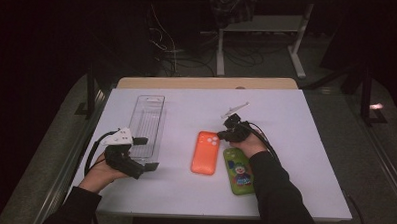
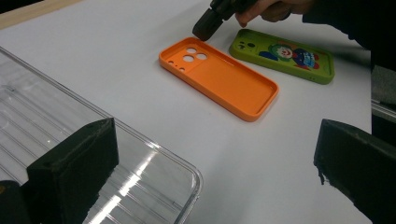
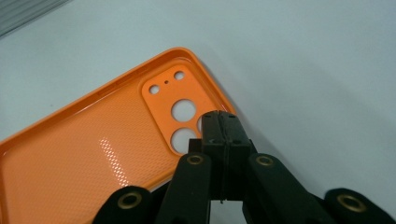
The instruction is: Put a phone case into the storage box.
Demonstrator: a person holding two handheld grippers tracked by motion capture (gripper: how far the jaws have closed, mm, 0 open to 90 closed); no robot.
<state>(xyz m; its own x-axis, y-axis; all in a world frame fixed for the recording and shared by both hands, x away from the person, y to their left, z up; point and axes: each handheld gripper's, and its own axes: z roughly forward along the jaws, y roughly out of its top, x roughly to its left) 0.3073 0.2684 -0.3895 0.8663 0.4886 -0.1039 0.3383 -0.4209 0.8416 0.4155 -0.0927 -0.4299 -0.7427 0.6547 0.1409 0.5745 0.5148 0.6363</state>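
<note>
High view: orange phone case lengthwise near-far, camera holes far.

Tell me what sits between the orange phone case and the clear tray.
Nothing visible. Bare white table lies between the orange phone case and the clear tray. The shut right claw is at the case's camera-hole end, on its far side from the tray.

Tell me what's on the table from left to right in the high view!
Left tongs → clear plastic tray → orange phone case → green clown phone case.
</note>
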